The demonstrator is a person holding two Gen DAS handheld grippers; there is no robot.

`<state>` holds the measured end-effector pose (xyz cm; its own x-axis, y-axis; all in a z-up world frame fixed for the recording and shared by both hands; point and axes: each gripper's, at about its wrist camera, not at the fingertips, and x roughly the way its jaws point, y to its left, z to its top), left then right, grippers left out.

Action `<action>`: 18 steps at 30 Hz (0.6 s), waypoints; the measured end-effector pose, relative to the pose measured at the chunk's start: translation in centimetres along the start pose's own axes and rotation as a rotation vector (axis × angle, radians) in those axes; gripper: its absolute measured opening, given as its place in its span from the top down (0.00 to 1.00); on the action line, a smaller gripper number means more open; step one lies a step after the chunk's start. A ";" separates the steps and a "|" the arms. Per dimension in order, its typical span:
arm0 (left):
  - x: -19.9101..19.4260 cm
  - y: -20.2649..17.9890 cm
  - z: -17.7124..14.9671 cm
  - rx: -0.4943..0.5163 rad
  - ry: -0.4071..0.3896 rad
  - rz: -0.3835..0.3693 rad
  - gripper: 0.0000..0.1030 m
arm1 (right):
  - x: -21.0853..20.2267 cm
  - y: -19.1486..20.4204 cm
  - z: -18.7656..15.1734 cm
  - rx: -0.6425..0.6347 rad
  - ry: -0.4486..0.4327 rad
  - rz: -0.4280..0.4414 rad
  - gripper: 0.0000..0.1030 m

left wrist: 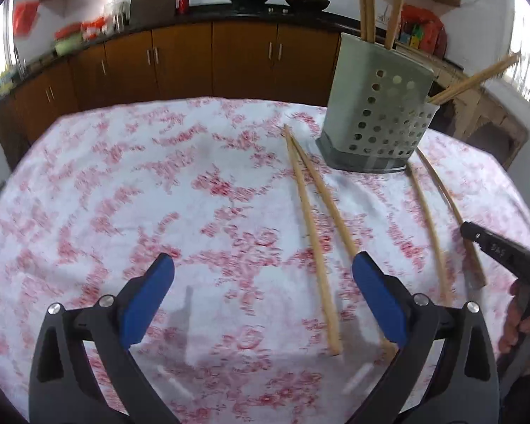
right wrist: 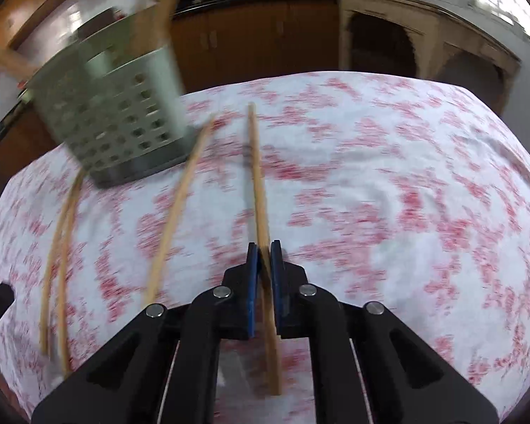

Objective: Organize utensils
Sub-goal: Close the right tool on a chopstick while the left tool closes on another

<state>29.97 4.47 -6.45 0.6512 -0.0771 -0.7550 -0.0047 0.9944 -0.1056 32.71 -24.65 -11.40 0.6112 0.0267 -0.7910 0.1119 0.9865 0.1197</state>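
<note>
Four wooden chopsticks lie on the flowered tablecloth [left wrist: 123,176]. In the left wrist view, a pair [left wrist: 302,190] runs from the grey perforated holder [left wrist: 378,106] toward my left gripper [left wrist: 263,265], which hovers open above the cloth with nothing between its blue pads. The pair's near ends lie by its right finger [left wrist: 378,293]. My right gripper [right wrist: 264,247] is shut on one chopstick [right wrist: 258,176] resting on the cloth. Another chopstick [right wrist: 180,198] lies just left of it. The right gripper [left wrist: 468,228] also shows at the right edge of the left wrist view.
Several chopsticks [left wrist: 365,7] stand in the holder, two more [left wrist: 477,79] leaning out of its right side. Wooden cabinets [left wrist: 229,60] and a dark counter with woks run behind the table. A person's hand [left wrist: 523,321] grips the right tool.
</note>
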 end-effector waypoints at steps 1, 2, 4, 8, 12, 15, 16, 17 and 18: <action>0.1 0.0 0.0 -0.012 0.008 -0.008 0.04 | 0.0 -0.4 0.1 0.004 -0.001 -0.006 0.92; 0.3 0.0 0.0 -0.014 0.013 -0.014 0.05 | 0.1 -0.6 0.1 0.004 -0.002 -0.011 0.92; 0.6 -0.7 0.0 0.007 0.015 -0.023 0.17 | 0.1 -1.2 0.3 0.004 -0.002 -0.011 0.92; 1.8 -2.0 -0.1 0.053 0.039 -0.009 0.33 | 0.4 -2.0 0.6 0.008 -0.017 -0.019 0.92; 3.1 -2.6 -0.3 0.070 0.066 0.005 0.48 | 0.9 -2.9 1.5 -0.001 -0.021 -0.020 0.92; 4.0 -3.2 -0.5 0.113 0.064 0.053 0.63 | 1.2 -3.2 1.9 -0.025 -0.028 -0.025 0.92; 4.1 -3.2 -0.4 0.120 0.058 0.067 0.70 | 1.1 -3.1 1.8 -0.030 -0.030 -0.030 0.92; 4.2 -3.0 -0.2 0.111 0.057 0.070 0.73 | 1.2 -3.2 1.9 -0.034 -0.034 -0.039 0.92; 4.4 -2.4 0.0 0.091 0.060 0.072 0.79 | 1.2 -3.3 1.9 -0.031 -0.036 -0.047 0.92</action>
<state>32.83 1.71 -9.47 0.6050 -0.0069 -0.7962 0.0209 0.9998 0.0072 34.58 -28.17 -11.56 0.6340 -0.0254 -0.7729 0.1170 0.9911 0.0633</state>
